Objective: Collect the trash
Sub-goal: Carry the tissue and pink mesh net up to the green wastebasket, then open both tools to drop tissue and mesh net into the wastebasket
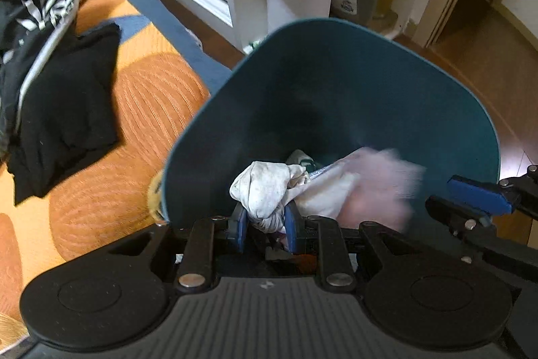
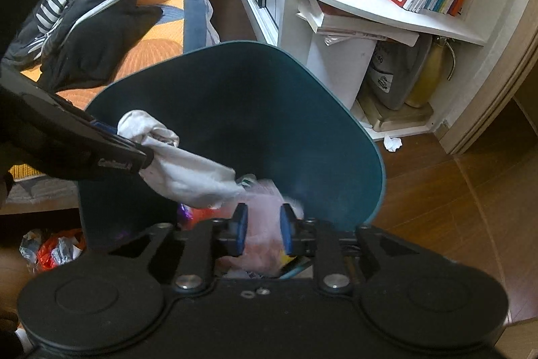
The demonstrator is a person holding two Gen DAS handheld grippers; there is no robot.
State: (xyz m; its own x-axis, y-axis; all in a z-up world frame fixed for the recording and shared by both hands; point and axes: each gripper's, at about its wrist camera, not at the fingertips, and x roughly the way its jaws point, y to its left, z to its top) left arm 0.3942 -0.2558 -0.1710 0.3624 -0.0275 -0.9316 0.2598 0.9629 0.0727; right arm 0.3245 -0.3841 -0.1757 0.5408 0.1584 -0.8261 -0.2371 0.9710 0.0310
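While both tools hang over the bin point(image 2: 235, 110), the drop is half done.
Left tool point(image 1: 265, 221) clamps a white rag point(image 1: 265, 187) above the bin mouth; right tool point(image 2: 264, 229) is parted, a pink bag point(image 2: 262, 214) loose between its pads. Left to collect: paper wad point(image 2: 392, 143) and wrapper pile point(image 2: 53, 249) on the floor.

Crumpled white cloth point(image 1: 269, 187) over teal bin point(image 1: 336, 83)

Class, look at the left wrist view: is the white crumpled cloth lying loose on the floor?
No: the left tongs pinch the white crumpled cloth over the open teal bin.
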